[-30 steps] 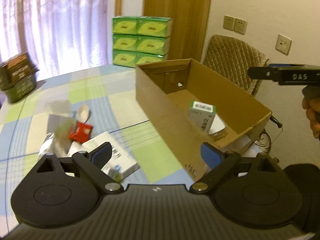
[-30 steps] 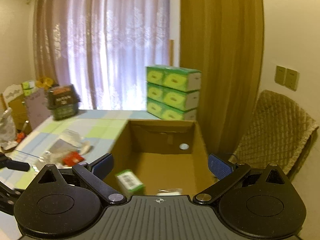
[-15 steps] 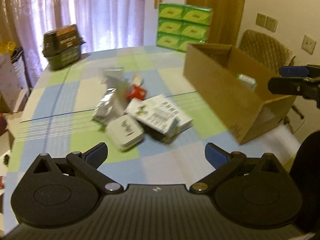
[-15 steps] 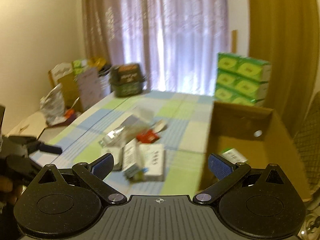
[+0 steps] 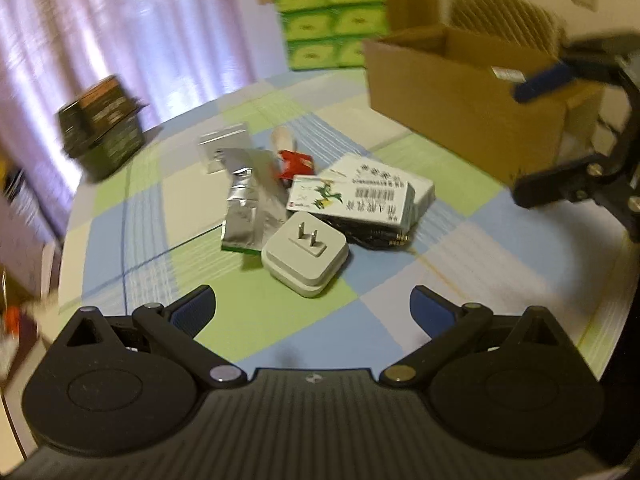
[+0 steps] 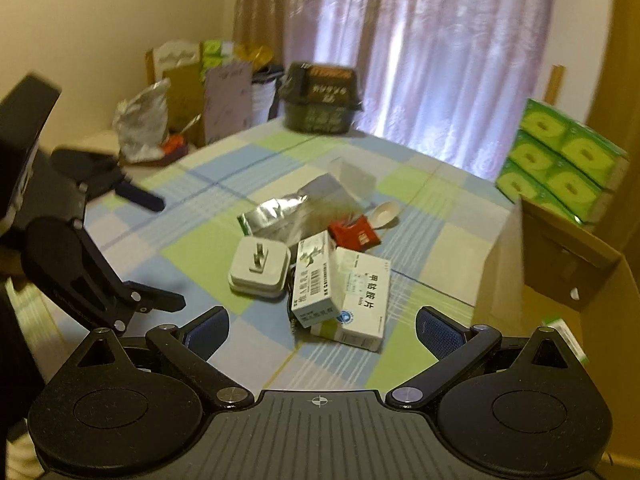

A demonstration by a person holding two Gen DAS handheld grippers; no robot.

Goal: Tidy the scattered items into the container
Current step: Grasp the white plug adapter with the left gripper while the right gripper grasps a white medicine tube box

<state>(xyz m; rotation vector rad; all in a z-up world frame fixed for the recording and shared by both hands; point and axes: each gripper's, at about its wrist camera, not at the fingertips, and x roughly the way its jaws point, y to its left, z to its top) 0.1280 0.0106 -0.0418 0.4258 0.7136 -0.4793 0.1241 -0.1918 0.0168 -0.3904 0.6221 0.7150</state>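
A heap of items lies mid-table: a white plug adapter prongs up, two white medicine boxes, a silver foil pouch, a red sachet and a pale spoon. The open cardboard box stands at the right with a green-labelled carton inside. My left gripper is open, just short of the adapter. My right gripper is open, close in front of the medicine boxes. Both hold nothing.
A checked cloth covers the table. A dark green basket sits at the far edge, stacked green tissue packs behind the box. A woven chair stands beyond the box; clutter lies off the table's left side.
Both grippers have swung away from the cardboard box toward the heap and come closer to it. They stay open and hold nothing.
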